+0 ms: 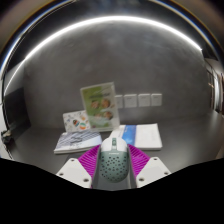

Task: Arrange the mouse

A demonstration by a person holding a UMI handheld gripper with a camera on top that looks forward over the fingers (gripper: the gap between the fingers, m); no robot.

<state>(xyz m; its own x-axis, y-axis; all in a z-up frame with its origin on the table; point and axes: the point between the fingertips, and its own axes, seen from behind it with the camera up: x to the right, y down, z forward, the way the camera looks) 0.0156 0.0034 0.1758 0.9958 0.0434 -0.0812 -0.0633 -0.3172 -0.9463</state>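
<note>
A pale green mouse (113, 163) with a perforated shell sits between my gripper's (113, 160) two fingers. The magenta pads (89, 160) press against both of its sides, so the gripper is shut on the mouse. The mouse's front points away from me toward the back of the desk. Its underside is hidden, so I cannot tell whether it rests on the desk (40, 165) or is lifted.
Beyond the fingers lie a white notebook (143, 136) and a blue-edged pad (80, 143). A green-and-white box (98, 106) stands upright against the grey wall, next to a small patterned card (73, 122). Wall sockets (138, 100) are behind.
</note>
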